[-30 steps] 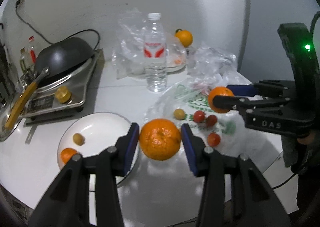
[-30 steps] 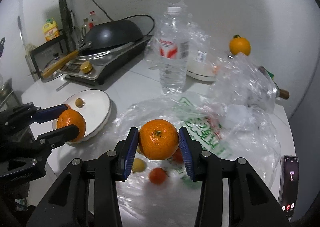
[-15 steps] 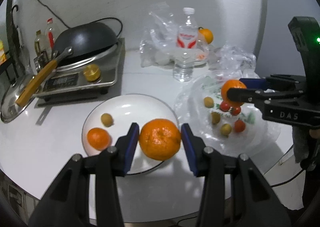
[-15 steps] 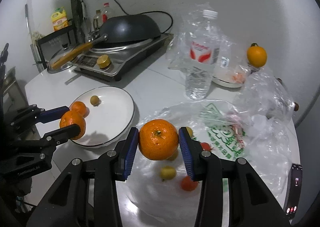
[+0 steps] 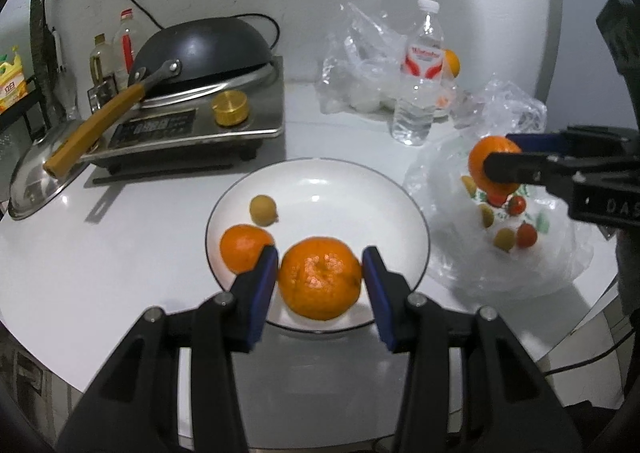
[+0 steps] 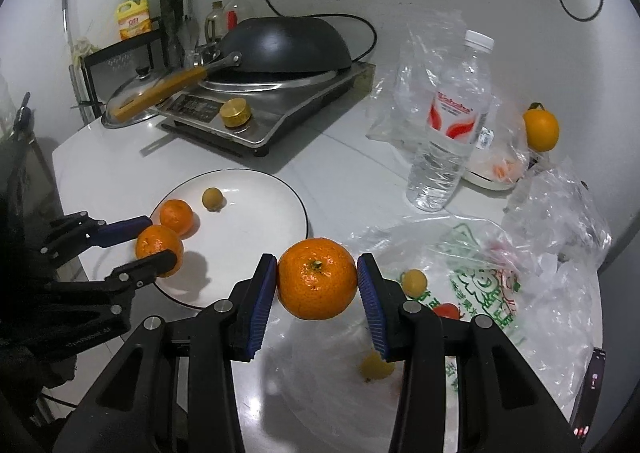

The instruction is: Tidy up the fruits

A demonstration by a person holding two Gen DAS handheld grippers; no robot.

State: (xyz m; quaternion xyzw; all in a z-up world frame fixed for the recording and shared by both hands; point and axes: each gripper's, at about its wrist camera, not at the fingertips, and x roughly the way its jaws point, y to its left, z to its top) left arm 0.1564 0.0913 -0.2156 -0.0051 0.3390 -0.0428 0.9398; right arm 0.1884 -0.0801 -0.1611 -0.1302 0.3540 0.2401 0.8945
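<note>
Since the earlier frames the left gripper [image 5: 320, 279] has been travelling from above the plastic bag [image 5: 496, 253] to the white plate [image 5: 320, 181], and it is now hanging low over the plate's near rim. Its blue pads are pinching a large orange [image 5: 320, 278] from both sides. From the right wrist view this same gripper [image 6: 154, 241] is showing at the left, holding its orange [image 6: 159, 250] over the plate's [image 6: 256, 225] near-left edge.

On the plate a smaller orange [image 5: 245, 247] is lying just left of the held one, with a small yellowish fruit [image 5: 263, 210] just behind it.

The right gripper [image 6: 317, 285] is also pinching an orange [image 6: 317, 284], its pads pressing on both sides, and it is hovering above the desk [image 6: 120, 169] between the plate and the bag [image 6: 520, 293]. In the left wrist view it [image 5: 496, 161] is showing off to the right, above the bag, with its orange [image 5: 490, 161] at the tips.

Small red and yellow fruits [image 5: 510, 227] are lying loose on the bag. Behind it a water bottle [image 5: 420, 81] is standing upright, and one more orange [image 6: 541, 130] is sitting near the wall. A black wok [image 5: 204, 49] is resting on a cooker [image 5: 192, 125] at the far left.
</note>
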